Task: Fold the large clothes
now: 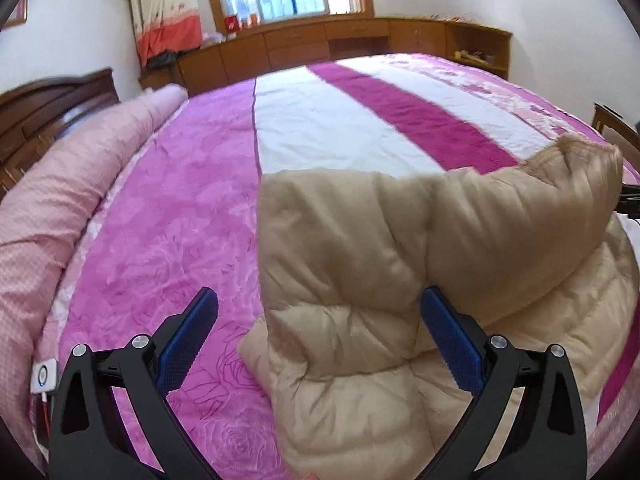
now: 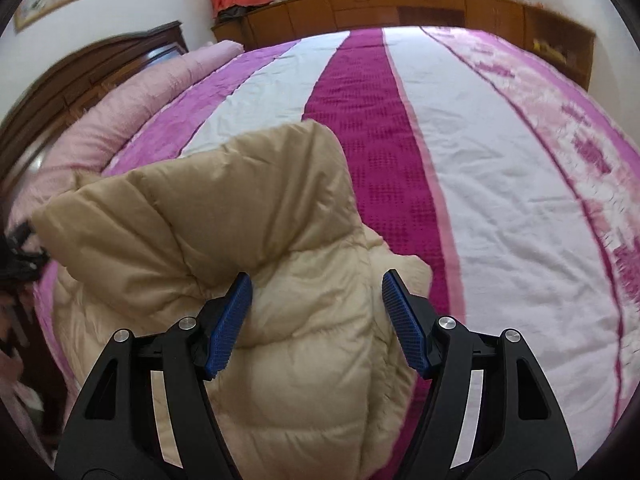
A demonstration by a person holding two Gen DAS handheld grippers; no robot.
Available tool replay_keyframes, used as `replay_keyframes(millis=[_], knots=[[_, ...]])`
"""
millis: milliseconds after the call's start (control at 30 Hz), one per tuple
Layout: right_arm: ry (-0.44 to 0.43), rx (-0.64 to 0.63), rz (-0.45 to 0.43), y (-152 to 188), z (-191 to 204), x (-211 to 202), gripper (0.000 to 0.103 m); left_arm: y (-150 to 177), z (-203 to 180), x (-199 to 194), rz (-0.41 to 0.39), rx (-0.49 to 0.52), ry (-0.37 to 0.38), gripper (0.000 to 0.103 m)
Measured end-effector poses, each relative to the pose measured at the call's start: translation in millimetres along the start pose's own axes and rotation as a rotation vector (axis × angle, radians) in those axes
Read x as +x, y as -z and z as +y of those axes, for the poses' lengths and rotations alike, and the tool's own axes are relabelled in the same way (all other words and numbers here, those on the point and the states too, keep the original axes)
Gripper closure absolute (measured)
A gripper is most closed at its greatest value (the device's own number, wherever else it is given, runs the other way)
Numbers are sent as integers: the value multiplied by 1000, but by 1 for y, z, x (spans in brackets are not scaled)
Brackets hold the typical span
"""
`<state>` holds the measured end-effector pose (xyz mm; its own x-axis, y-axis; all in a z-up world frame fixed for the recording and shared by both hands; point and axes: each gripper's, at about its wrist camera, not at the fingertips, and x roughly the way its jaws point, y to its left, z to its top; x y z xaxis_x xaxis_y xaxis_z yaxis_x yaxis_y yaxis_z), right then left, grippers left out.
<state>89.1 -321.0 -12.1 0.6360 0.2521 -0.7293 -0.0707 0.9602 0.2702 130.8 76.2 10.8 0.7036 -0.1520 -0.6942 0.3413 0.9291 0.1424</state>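
Note:
A beige puffy jacket (image 1: 380, 280) lies crumpled on the near side of a bed with a pink, white and magenta striped cover (image 1: 320, 120). My left gripper (image 1: 320, 320) hangs open over the jacket's left edge, one finger above the cover, the other above the padding. In the right wrist view the jacket (image 2: 224, 208) bulges between the blue pads of my right gripper (image 2: 316, 312), which is shut on a thick bunch of it. A flap of the jacket stands up ahead of those fingers. The right gripper (image 1: 630, 198) shows only as a dark tip beside the raised flap.
A rolled pink quilt (image 1: 60, 200) lies along the bed's left side against a dark wooden headboard (image 1: 40, 112). Low wooden cabinets (image 1: 320, 40) run under the window beyond the bed. A small white device (image 1: 43, 376) sits at the near left edge. The cover (image 2: 500, 160) stretches flat to the right.

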Motion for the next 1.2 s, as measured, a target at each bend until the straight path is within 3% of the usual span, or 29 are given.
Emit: replay_keyframes(millis=[167,200,233,300,333,433,533,700,867,933,967,1000,1100,1200], knots=[[-35,105,11,-7,-12,11,36,6,12,32,96,-93,-2,14],[-41,118,12,-7,-13,13,45,8,16,39,119,-135,27,22],[-44,125,12,-7,-14,13,52,10,19,41,129,-154,53,40],[-34,134,-6,-6,-15,9,85,12,22,48,150,-200,88,61],[-36,133,-26,-8,-16,5,90,12,21,49,150,-205,86,75],[-7,116,-76,-14,-12,-6,94,5,22,52,133,-224,77,84],[73,63,-83,-20,-4,0,95,-2,21,64,145,-250,58,84],[178,36,-27,-18,-3,29,93,-7,8,87,181,-197,-12,80],[210,60,19,-12,-15,54,87,-8,5,103,201,-179,-36,72],[219,75,22,-11,-18,58,79,-6,6,107,195,-192,-59,60],[234,79,24,-11,-20,59,69,-4,6,107,188,-201,-65,60],[241,83,25,-11,-20,59,65,-2,7,106,182,-207,-74,56],[229,121,24,-12,-24,53,55,-2,12,99,185,-229,-118,35],[192,171,-4,-12,-28,32,43,-3,24,79,180,-266,-98,24]])
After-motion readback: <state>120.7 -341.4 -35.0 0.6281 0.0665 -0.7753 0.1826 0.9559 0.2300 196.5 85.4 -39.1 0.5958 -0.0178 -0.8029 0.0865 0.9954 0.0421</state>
